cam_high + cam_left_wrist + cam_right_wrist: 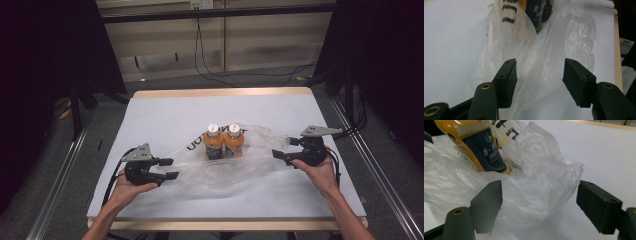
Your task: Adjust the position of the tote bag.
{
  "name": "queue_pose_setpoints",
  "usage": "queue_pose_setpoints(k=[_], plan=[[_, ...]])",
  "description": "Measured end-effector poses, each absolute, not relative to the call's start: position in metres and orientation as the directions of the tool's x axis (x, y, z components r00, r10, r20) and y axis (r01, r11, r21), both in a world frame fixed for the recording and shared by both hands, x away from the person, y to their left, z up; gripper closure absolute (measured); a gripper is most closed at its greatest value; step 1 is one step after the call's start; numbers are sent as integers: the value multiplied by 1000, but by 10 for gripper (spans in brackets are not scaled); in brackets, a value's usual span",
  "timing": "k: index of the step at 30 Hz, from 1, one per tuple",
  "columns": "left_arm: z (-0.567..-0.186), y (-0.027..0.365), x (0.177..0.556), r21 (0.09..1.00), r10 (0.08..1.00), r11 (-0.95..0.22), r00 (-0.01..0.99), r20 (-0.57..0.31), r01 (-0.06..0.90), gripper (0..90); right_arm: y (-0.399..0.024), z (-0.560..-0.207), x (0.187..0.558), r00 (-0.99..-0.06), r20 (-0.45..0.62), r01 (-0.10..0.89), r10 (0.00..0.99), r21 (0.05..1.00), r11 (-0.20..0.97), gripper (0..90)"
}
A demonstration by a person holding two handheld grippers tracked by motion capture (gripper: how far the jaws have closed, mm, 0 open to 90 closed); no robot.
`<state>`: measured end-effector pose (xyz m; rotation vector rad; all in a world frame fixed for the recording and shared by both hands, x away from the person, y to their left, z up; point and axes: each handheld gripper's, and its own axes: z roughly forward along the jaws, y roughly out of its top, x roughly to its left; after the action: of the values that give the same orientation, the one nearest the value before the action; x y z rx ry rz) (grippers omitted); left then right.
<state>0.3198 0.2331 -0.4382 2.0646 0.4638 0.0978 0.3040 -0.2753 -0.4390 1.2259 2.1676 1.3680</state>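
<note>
Left gripper view looks along the left gripper [539, 72], whose black jaws stand apart with a fold of the thin, crinkled clear plastic bag [544, 50] lying between them, unpinched. Right gripper view has the right gripper [539, 205] spread wide around the bag's bunched end, the pads clear of it. High view sets the left gripper [170, 168] at the bag's [260, 155] near-left edge and the right gripper [278, 155] at its right edge, each in a hand. Inside the bag, midway between the grippers, two orange bottles with white caps [225, 141] stand upright, touching, on the white table sheet [165, 112].
</note>
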Motion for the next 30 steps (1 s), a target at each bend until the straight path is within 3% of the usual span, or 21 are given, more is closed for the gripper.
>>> queue_pose_setpoints(k=[7, 13, 17, 18, 23, 30], plan=[[-431, 237, 324, 864, 409, -398, 903, -133, 307, 505, -277, -426, 297, -595, 154, 473, 789, 861, 189, 134], [-419, 234, 325, 877, 415, -383, 902, -117, 290, 607, -276, -402, 292, -610, 131, 421, 781, 889, 181, 188], [-412, 216, 328, 873, 383, -419, 920, -78, 249, 715, -267, -390, 295, -647, 125, 397, 752, 897, 194, 344], [-412, 212, 328, 869, 374, -431, 925, -74, 244, 741, -263, -390, 297, -662, 126, 397, 739, 895, 203, 421], [-415, 187, 333, 849, 340, -472, 938, -74, 238, 774, -244, -395, 307, -709, 128, 395, 694, 887, 240, 623], [-412, 162, 349, 831, 340, -506, 939, -54, 231, 828, -216, -399, 325, -773, 115, 422, 624, 828, 370, 793]])
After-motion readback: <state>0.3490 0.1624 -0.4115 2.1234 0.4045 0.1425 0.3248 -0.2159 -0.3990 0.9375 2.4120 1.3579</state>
